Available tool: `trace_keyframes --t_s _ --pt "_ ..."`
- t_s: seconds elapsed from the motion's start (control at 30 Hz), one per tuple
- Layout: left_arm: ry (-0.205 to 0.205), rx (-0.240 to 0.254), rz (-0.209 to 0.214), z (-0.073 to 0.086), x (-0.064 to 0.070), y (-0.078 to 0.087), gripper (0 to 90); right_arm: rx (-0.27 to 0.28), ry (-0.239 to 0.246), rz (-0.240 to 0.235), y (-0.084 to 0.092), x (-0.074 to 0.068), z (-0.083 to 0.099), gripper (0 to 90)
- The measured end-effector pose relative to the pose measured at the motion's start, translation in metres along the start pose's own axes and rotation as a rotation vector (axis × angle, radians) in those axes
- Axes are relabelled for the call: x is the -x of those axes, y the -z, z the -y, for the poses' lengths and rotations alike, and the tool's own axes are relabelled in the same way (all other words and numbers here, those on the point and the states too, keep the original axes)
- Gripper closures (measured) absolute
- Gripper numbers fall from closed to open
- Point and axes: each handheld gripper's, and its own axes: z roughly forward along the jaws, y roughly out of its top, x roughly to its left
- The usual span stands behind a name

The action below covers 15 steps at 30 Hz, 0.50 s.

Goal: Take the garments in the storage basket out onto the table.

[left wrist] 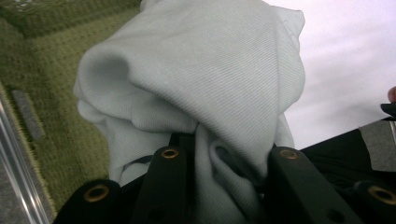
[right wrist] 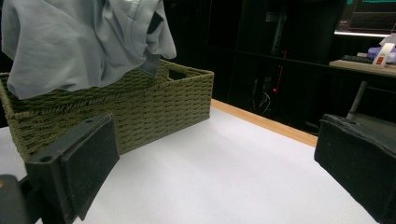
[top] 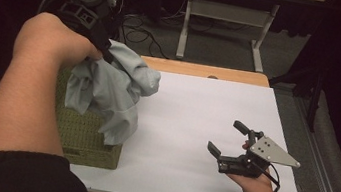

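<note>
High view: a pale grey shirt (top: 109,87) hangs bunched over the green woven basket (top: 86,140) at the desk's (top: 194,129) left edge, pinched in the closed left gripper (top: 106,51). Near the desk's front right corner, the right gripper (top: 228,139) rests with its jaws wide apart, holding nothing.

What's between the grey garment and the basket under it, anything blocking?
Nothing visible. The left tool is shut on the light grey garment, which hangs over the open top of the green woven basket. The right tool stands open, apart over the white tabletop.
</note>
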Motion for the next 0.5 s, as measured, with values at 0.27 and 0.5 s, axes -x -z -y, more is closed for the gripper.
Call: trace_keyframes --t_s 0.27,0.5 --pt "-0.021 0.004 0.003 -0.007 0.014 -0.002 75.4 0.003 0.000 -0.002 0.000 -0.001 0.000 0.9" --pt "-0.050 0.008 0.016 -0.017 0.031 -0.005 75.4 0.000 0.004 -0.003 0.000 -0.001 0.000 0.9"
